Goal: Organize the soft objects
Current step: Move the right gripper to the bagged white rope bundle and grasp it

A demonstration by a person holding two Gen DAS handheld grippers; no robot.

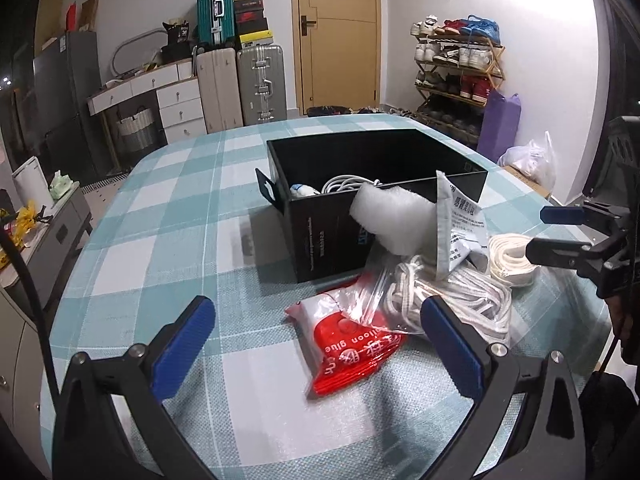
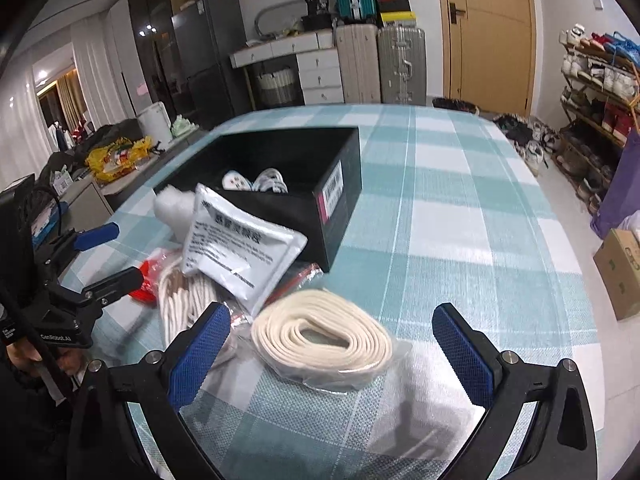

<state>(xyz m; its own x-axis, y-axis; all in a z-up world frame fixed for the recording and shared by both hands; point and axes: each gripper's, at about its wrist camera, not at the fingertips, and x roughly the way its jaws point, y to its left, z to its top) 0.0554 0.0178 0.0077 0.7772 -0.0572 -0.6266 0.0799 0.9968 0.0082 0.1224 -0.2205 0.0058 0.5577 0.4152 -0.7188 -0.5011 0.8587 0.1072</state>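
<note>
Both jaws are spread wide and nothing is held: the left hand-held gripper (image 1: 316, 344) is poised over the red glue packet (image 1: 346, 346), the right hand-held gripper (image 2: 332, 344) over the bagged coil of white webbing (image 2: 324, 334). The pile is heaped on the tabletop (image 2: 460, 184) against the black box (image 2: 280, 184). The slick bags could be pinched alone, so that contents slip or neighbouring rope (image 1: 448, 300) is dragged along.

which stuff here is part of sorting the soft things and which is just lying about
Job:
black box
red balloon glue bag
bagged white rope
coiled cream strap in a bag
white printed sachet
white foam piece
left gripper
right gripper

Lying about:
suitcases
shoe rack
cardboard box on the floor
</note>
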